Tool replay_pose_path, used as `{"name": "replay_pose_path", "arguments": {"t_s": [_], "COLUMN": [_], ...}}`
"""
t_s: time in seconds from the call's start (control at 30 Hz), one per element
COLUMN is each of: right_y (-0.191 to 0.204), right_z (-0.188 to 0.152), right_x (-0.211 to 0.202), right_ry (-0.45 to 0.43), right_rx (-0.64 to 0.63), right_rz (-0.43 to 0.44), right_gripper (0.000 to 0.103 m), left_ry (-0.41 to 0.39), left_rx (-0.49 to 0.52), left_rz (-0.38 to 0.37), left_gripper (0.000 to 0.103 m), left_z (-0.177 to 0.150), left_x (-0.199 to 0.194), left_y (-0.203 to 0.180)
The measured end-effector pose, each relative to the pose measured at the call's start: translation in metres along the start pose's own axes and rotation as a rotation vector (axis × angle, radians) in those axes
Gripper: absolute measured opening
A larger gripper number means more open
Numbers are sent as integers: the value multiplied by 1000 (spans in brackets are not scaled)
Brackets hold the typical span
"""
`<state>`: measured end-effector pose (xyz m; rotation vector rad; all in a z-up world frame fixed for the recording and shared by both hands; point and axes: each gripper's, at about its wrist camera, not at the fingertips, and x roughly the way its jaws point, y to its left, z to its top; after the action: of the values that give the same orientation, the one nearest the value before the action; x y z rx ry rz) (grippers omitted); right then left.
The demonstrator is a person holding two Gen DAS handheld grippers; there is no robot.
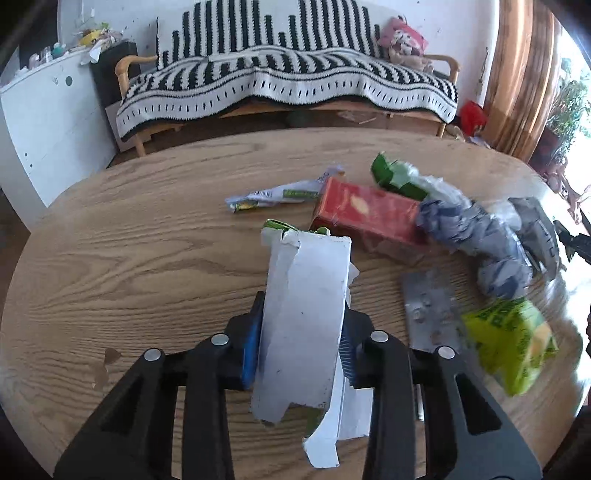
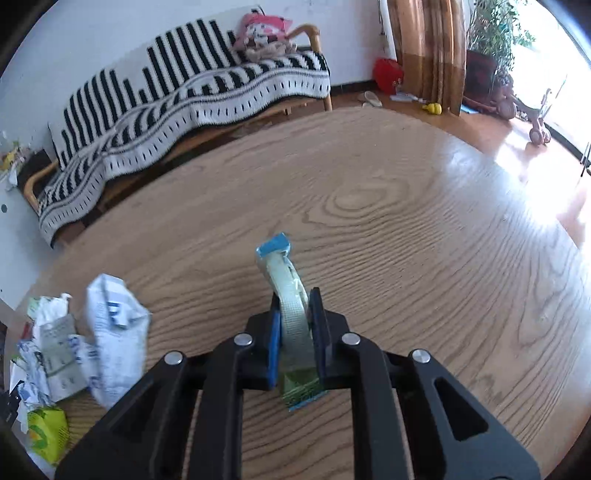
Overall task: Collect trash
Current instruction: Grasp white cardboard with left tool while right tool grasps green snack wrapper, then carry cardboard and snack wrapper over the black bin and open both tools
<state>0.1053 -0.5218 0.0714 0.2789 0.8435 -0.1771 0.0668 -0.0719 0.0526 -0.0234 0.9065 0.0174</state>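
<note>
The bench [image 1: 129,240] carried a pile of loose trash [image 1: 461,236]: cartons, wrappers, crumpled paper, all judged light and crushable. The left gripper [image 1: 301,339] had its jaws clamped across a torn white carton [image 1: 306,317], thin card likely to buckle, so mid-body was the sound hold. The right gripper [image 2: 297,339] pinched 1 pale wrapper [image 2: 291,314], soft and possibly slippery.

You are working in a lived-in home sitting room: behind the round oak-grain wooden counter [image 1: 147,229] stands a wooden-armed sofa [image 1: 284,85] draped in a black-and-white striped knitted throw, with a pink cushion [image 2: 264,26] on it, brown curtains [image 2: 424,48] beside a sunlit window, a leafy potted plant [image 2: 495,33], and toys on the wooden floor [image 2: 480,125].
</note>
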Motion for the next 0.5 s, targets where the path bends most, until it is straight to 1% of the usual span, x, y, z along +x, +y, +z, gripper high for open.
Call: {"name": "replay_pose_path", "arguments": {"t_s": [0.1, 0.2, 0.27, 0.3, 0.37, 0.43, 0.5], "right_y": [11, 19, 24, 25, 31, 41, 56], "right_z": [-5, -13, -21, -23, -25, -28, -30], "right_x": [-19, -38, -54, -59, -68, -74, -74], "right_ry": [-51, -68, -80, -85, -98, -106, -105], "right_rx": [-16, -6, 17, 27, 40, 37, -4], "right_rz": [4, 30, 49, 64, 93, 146, 144], "right_gripper": [15, 15, 15, 15, 15, 15, 15], "left_ry": [-19, -49, -76, -79, -52, -42, -38], "left_rx": [-4, -38, -71, -85, -100, -102, -91], "left_rz": [11, 6, -11, -20, -46, -54, -56], "left_gripper": [35, 35, 36, 36, 36, 36, 36], "left_z": [-2, -4, -6, -7, -6, -6, -4], "left_x": [-8, -18, -25, -28, -29, -29, -29], "left_y": [-2, 1, 4, 6, 9, 9, 8]}}
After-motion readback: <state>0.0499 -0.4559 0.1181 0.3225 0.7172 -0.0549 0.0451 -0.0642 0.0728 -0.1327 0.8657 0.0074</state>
